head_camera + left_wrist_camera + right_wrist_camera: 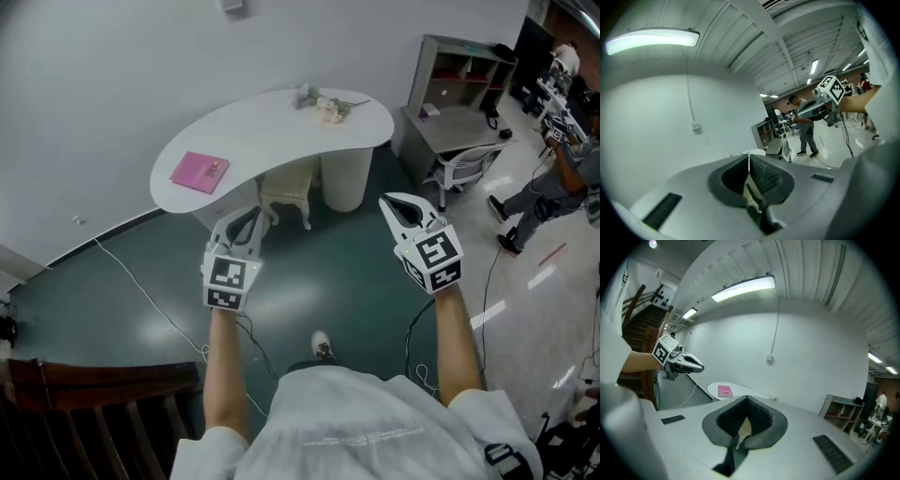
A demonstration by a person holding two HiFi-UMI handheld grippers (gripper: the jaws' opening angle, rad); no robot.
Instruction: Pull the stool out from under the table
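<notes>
A cream stool [289,190] with curved legs stands tucked under the white curved table [272,127], next to its round pedestal [345,178]. Both grippers hover over the green floor, short of the table, pointing at it. My left gripper [257,218] is shut and empty, its tip just in front of the stool. My right gripper [393,202] is shut and empty too, to the right of the stool. In the left gripper view the shut left gripper [749,155] frames a sliver of the stool [751,196]. The right gripper view shows the shut right gripper [747,399] and the left gripper [678,361].
A pink book [199,172] and flowers [323,103] lie on the table. A grey shelf desk [459,94] and an office chair [464,164] stand at the right, and a person [553,183] beyond them. A cable [141,291] runs across the floor. Dark wooden rails [84,394] sit bottom left.
</notes>
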